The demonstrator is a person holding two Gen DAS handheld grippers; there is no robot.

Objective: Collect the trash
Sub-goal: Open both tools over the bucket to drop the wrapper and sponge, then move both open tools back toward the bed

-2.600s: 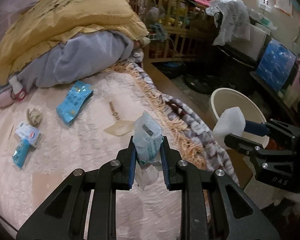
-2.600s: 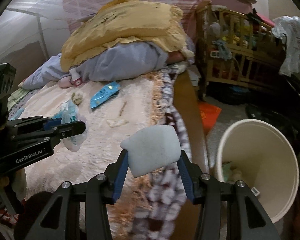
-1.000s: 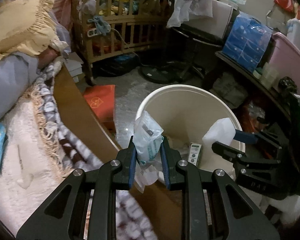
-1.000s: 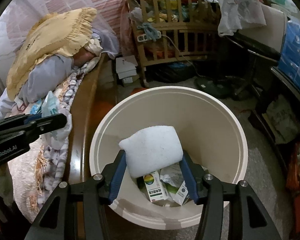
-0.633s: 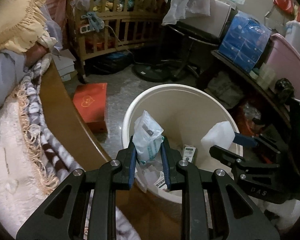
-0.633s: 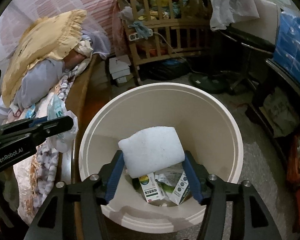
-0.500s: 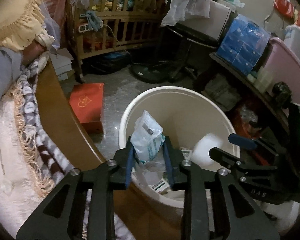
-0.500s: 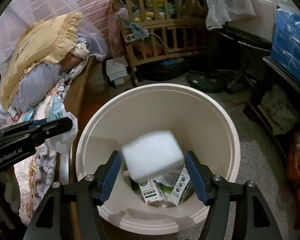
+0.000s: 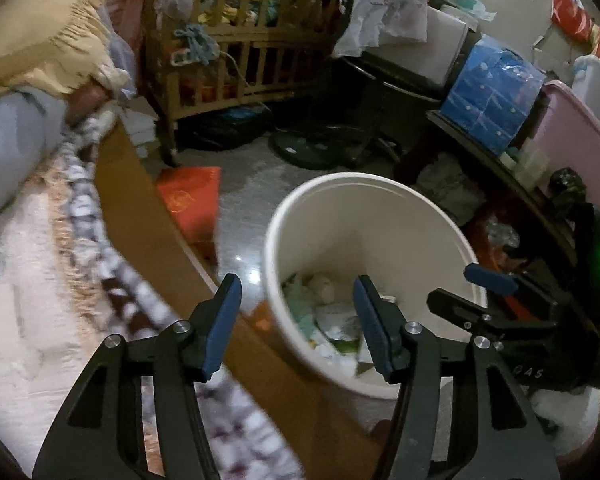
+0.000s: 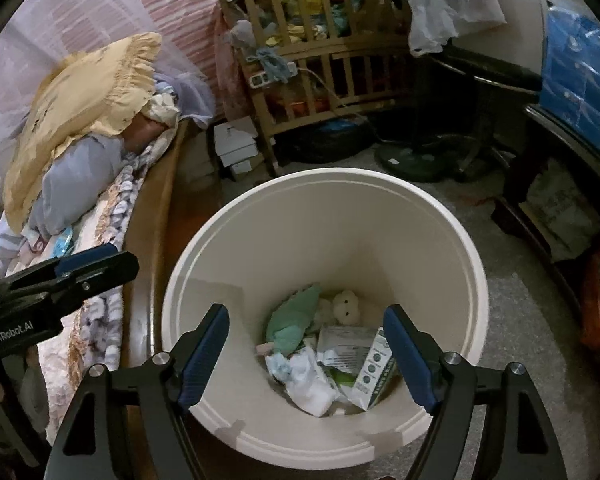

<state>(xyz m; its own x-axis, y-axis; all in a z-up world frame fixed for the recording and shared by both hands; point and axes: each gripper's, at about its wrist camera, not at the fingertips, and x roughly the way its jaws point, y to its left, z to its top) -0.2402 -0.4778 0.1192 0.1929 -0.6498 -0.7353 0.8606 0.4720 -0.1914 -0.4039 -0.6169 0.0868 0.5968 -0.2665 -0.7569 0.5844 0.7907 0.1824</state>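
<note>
A cream round bin (image 10: 328, 178) stands on the floor beside the bed and fills the right wrist view. In its bottom lie a white wad (image 10: 312, 380), small printed boxes (image 10: 374, 366) and a green crumpled piece (image 10: 292, 324). My right gripper (image 10: 306, 314) hangs over the bin's mouth, jaws opening, nothing between the blue pads. My left gripper (image 9: 296, 284) hovers over the bin's (image 9: 364, 178) near left rim, jaws also opening and empty. Each gripper shows at the edge of the other's view: the right gripper (image 9: 448, 282) and the left gripper (image 10: 126, 258).
The bed's wooden side rail (image 9: 148, 208) and fringed blanket run along the left of the bin. A red flat box (image 9: 192, 200) lies on the floor. A wooden crib (image 10: 320, 72), a fan base (image 10: 416, 160) and blue packs (image 9: 492, 92) crowd the back. A blue wrapper (image 10: 62, 240) lies on the bed.
Both grippers carried their loads from the bed to above the bin, then opened. The plastic packet left the left jaws and the white foam block left the right; both dropped into the bin.
</note>
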